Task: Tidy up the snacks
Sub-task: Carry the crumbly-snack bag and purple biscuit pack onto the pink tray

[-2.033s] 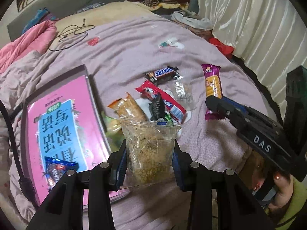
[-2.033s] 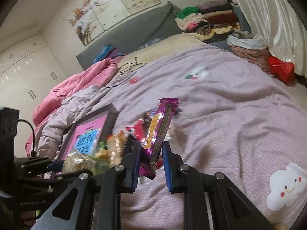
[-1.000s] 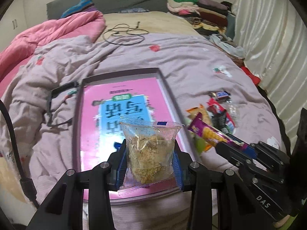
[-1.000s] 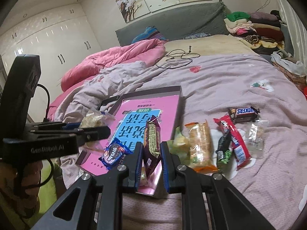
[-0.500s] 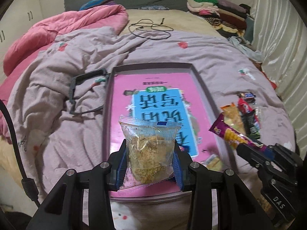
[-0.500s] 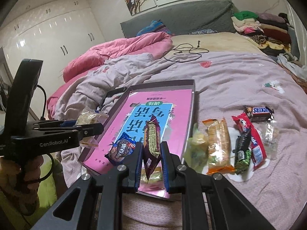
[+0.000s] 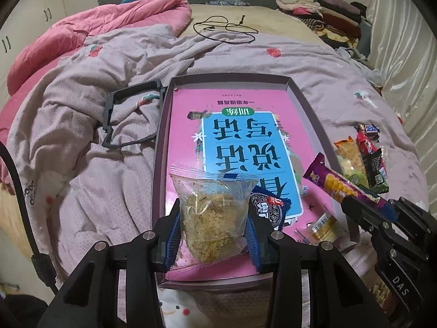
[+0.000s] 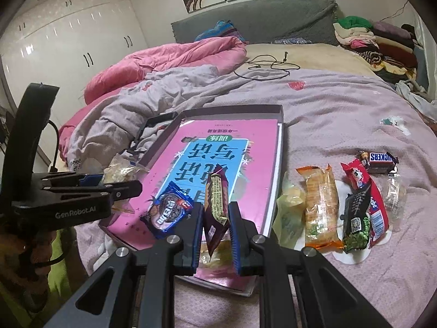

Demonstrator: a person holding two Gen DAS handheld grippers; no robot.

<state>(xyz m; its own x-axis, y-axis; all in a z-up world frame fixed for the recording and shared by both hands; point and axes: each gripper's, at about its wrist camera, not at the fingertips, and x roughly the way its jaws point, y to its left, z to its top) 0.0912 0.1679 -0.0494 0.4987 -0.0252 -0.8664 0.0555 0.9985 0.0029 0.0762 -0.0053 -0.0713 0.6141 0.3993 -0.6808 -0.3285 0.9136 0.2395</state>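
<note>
My left gripper [image 7: 213, 228] is shut on a clear bag of crumbly yellow snack [image 7: 211, 210], held over the near end of a shallow box [image 7: 232, 78] lined with a pink and blue book. My right gripper [image 8: 215, 220] is shut on a purple biscuit packet [image 8: 217, 202], also over the box's near end; the same biscuit packet [image 7: 338, 186] shows in the left wrist view. A blue Oreo pack [image 8: 169, 210] and a small yellow candy [image 7: 325, 225] lie in the box. Several loose snacks lie right of the box, among them an orange pack [image 8: 319, 205] and a Snickers bar [image 8: 381, 158].
The box rests on a mauve bedspread [image 8: 341, 104] beside a rumpled pink quilt [image 8: 174, 57]. A black plastic frame [image 7: 128, 114] lies left of the box, a black cable [image 7: 226, 28] farther back. Folded clothes [image 8: 377, 41] are stacked at the far right.
Both grippers have moved left from the loose snack pile to over the box and sunk toward it, each still holding its packet.
</note>
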